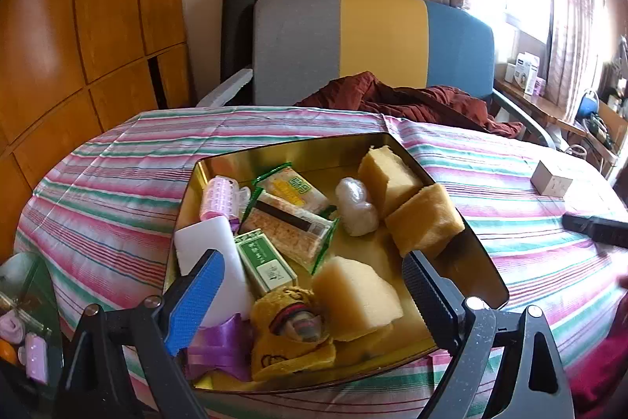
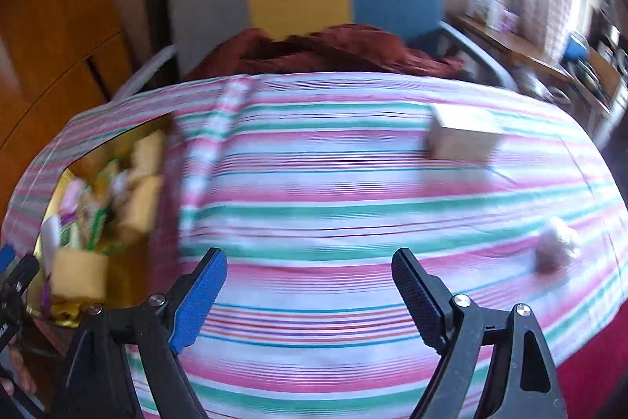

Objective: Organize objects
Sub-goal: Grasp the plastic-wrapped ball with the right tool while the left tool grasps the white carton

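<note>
A gold tin (image 1: 486, 262) lies on the striped tablecloth (image 1: 117, 191). In it are several yellow sponges (image 1: 424, 218), a white wrapped lump (image 1: 355, 207), snack packets (image 1: 290, 218), a green box (image 1: 265, 262), a pink roller (image 1: 219, 197), a white block (image 1: 204, 242), a yellow cloth toy (image 1: 290, 332) and purple ribbon (image 1: 223, 344). My left gripper (image 1: 310, 285) is open above the tin's near end. My right gripper (image 2: 310, 285) is open and empty over bare cloth; that view is blurred. The tin (image 2: 51, 179) lies to its left. A small box (image 2: 463, 136) and a white lump (image 2: 557, 246) lie on the cloth to the right.
A grey, yellow and blue chair (image 1: 376, 38) with a dark red cloth (image 1: 396, 97) stands behind the table. A small box (image 1: 551, 179) and the other gripper's dark finger (image 1: 596, 228) show at the right. A wooden wardrobe (image 1: 78, 26) is on the left.
</note>
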{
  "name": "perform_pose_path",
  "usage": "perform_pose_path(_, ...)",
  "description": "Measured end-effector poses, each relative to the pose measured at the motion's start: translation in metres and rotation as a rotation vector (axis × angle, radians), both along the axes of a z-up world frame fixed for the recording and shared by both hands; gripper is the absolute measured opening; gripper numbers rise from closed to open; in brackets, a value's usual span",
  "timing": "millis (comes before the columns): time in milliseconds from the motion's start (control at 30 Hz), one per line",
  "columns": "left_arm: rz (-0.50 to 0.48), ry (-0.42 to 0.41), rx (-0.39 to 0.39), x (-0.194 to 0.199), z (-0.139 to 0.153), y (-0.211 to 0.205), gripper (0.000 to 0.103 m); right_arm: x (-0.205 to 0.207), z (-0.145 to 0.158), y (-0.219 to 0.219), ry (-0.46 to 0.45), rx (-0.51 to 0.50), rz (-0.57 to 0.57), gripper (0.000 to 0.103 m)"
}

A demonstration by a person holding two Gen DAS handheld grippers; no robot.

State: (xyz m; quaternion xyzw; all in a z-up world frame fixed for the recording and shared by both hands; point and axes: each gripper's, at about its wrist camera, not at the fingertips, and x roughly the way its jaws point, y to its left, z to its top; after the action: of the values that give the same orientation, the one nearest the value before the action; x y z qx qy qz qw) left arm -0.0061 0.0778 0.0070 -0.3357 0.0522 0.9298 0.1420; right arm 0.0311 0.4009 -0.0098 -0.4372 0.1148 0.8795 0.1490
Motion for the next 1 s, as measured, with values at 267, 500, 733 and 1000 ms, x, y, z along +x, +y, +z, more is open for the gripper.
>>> perform_pose_path(267, -0.047, 0.011, 0.006, 0.001, 0.005, 0.014, 0.094, 0.031, 0.005, 0.138, -0.123, -0.026, -0.323, 0.088)
perform_pose_path(500, -0.081, 0.017, -0.004, -0.001, 0.01, 0.029, 0.094, 0.048, -0.029, 0.223, -0.239, -0.15, -0.521, 0.088)
perform_pose_path(733, -0.136, 0.04, -0.028, -0.003, 0.02, 0.052, 0.094, 0.04, -0.053, 0.24, -0.256, -0.23, -0.544, 0.084)
perform_pose_path(1000, -0.266, 0.072, -0.05, -0.01, 0.037, 0.098, 0.094, 0.036, -0.05, 0.227, -0.198, -0.242, -0.459, 0.063)
